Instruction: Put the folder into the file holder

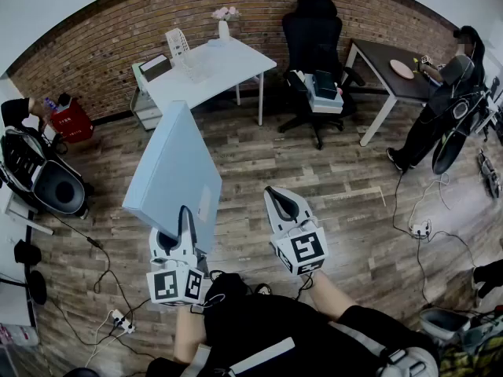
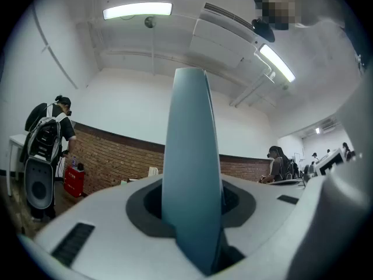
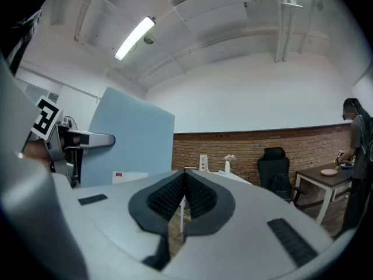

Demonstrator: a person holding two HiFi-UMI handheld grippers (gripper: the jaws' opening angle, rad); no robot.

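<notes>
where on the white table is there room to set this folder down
On the white table the right end, in front of the vase, looks bare. Its left end is crowded by the file holder and a tray.

Head view: high, steeply down over floor [image 1: 314,171]. Both gripper views: low, near level, close behind own jaws. Shared: brick wall [image 1: 236,6], white tabletop [image 1: 208,69].

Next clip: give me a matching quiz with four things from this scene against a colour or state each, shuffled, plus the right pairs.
Things:
1. folder
2. right gripper
3. office chair
4. table left of the chair

Colour or state:
A. black
B. white
C. jaws shut, nothing between them
D. light blue, clamped in the left gripper

Pairs: 1-D, 2-C, 3-A, 4-B
</notes>
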